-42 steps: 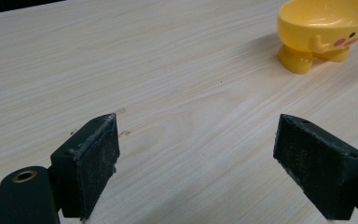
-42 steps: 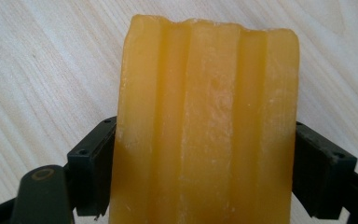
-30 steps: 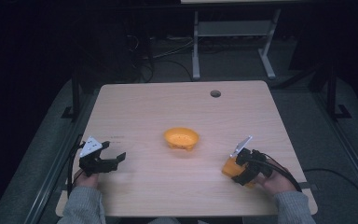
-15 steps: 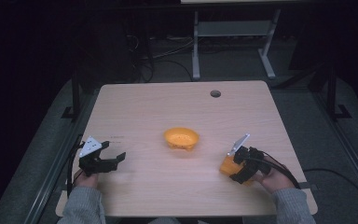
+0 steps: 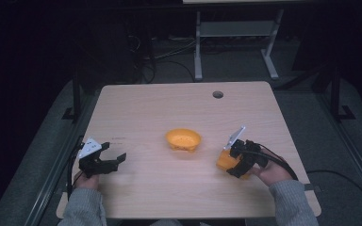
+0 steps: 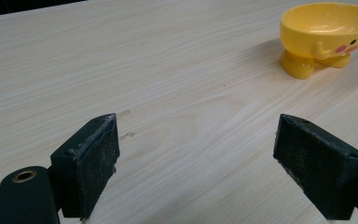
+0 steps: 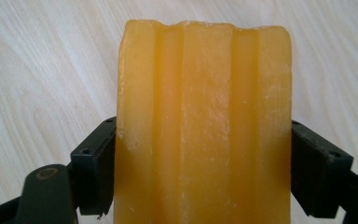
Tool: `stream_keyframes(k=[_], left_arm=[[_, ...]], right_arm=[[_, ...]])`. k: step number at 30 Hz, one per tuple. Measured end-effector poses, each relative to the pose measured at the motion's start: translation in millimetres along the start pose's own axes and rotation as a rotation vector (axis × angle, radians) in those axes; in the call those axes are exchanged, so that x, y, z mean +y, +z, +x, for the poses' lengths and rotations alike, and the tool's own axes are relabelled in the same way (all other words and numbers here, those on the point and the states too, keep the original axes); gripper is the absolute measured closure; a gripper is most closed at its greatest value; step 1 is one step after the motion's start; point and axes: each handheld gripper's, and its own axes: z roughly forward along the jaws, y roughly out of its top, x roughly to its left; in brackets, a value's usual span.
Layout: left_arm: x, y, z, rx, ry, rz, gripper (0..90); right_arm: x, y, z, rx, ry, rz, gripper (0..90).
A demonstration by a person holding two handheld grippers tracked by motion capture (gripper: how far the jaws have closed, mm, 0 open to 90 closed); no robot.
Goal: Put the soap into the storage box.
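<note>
Leftward now, orange block (image 7: 204,121) between right gripper's (image 5: 235,162) 2 jaws (clamped).

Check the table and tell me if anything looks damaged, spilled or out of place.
Nothing stands out. The yellow bowl stands upright mid-table with nothing spilled. The right gripper has its fingers against both sides of an orange block. The left gripper is open above bare wood.

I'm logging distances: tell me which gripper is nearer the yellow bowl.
Right. The right gripper, shut on an orange block, sits just right of the bowl; the left gripper, open, is farther off at its left.
</note>
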Motion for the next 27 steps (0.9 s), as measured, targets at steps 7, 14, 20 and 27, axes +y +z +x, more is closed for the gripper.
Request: stream_keyframes(k=[7,14,20,27], left_arm=[[-0.1,0.2,-0.2,-0.002,-0.001,-0.011,13.8],[0.3,-0.2,-0.3,-0.001,0.002,-0.007,13.8],[0.3,-0.4,-0.2,-0.001,0.003,-0.005,13.8],[0.4,-0.3,-0.3,-0.002,0.003,-0.007,13.8]], right_arm=[[12.8,-5.4,-2.8,-0.006,-0.016,-0.006,21.3],[21.7,-7.3,-4.8,-0.002,-0.03,-0.001,21.3],[30.5,-8.9,-6.8,0.006,-0.046,-0.006,21.3],[42.4,-12.5,-10.1,0.011,-0.063,-0.012,21.3]])
